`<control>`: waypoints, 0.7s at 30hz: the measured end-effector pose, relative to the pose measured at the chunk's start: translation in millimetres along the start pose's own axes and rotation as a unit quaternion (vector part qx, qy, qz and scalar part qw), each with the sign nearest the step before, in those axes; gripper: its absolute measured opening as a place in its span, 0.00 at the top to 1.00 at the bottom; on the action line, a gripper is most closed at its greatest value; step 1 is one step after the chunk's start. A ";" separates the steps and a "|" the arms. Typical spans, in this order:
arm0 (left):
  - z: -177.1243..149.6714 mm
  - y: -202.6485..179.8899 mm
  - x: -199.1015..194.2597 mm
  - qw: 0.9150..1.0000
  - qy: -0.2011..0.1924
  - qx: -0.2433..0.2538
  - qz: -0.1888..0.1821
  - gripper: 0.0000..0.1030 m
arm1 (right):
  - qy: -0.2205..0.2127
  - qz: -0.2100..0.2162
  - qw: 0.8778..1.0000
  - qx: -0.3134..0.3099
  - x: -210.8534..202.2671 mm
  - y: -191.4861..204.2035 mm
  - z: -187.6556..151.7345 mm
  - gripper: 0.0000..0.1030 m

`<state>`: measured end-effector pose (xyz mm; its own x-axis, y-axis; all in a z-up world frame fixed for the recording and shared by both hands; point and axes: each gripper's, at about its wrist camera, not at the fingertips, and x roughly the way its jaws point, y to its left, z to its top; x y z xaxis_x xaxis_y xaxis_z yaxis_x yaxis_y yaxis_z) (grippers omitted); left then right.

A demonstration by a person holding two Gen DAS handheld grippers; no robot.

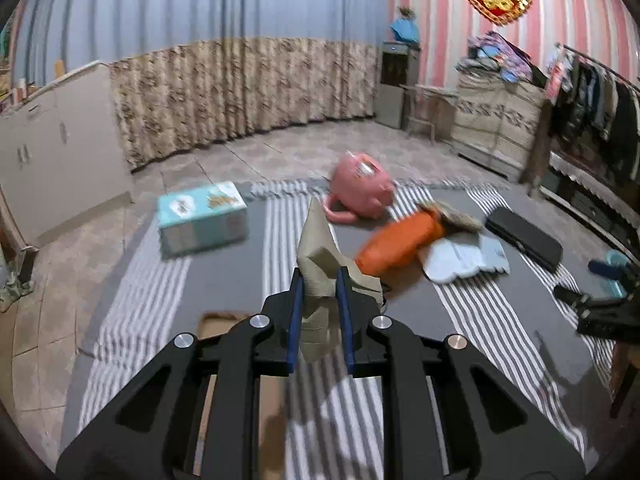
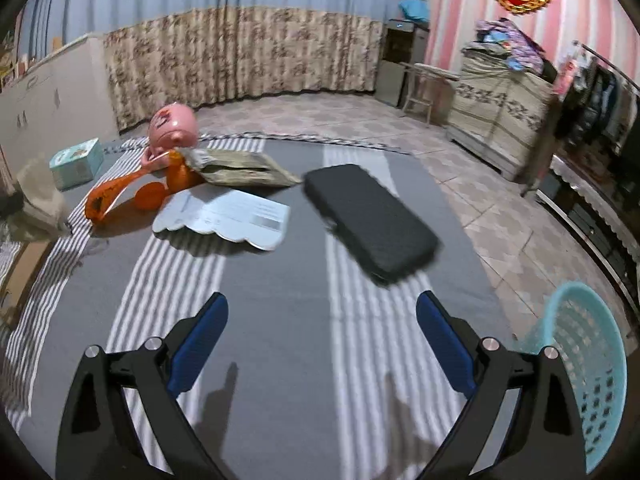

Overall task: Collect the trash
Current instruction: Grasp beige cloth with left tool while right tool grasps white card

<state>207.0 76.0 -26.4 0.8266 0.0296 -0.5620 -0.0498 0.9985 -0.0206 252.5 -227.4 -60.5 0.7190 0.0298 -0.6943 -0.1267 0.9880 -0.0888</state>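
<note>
Tan crumpled paper [image 1: 318, 264] sits pinched in the left tool [image 1: 320, 280]; carry it level to the turquoise basket [image 2: 584, 380] beside the spread, empty right tool [image 2: 322, 312].

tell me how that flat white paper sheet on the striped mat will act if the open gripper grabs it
The white paper sheet looks thin and flat, so it would probably flop and bend when lifted by one edge. It seems light, likely sliding on the striped mat if pushed. The right gripper may struggle to get under it.

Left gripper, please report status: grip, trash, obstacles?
Left gripper shut on crumpled beige paper. Right gripper open, empty. Turquoise plastic basket at right. Nothing blocking.
</note>
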 end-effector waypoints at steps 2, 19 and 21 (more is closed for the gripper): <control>7.5 4.3 5.2 1.000 -0.020 0.000 0.004 0.85 | 0.011 0.009 1.000 -0.003 14.5 10.2 8.0 0.10; 1.8 42.8 36.2 0.998 -0.016 -0.046 0.032 0.85 | 0.027 0.014 0.997 -0.077 71.1 61.1 38.8 0.40; 1.5 40.9 37.3 0.998 -0.017 -0.040 0.038 0.85 | 0.019 0.023 0.996 -0.080 69.0 62.7 45.6 0.46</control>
<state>236.6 118.1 -47.0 0.8369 0.1077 -0.5366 -0.1565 0.9866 -0.0459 325.3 -156.5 -81.4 0.6847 0.0649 -0.7260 -0.2680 0.9487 -0.1679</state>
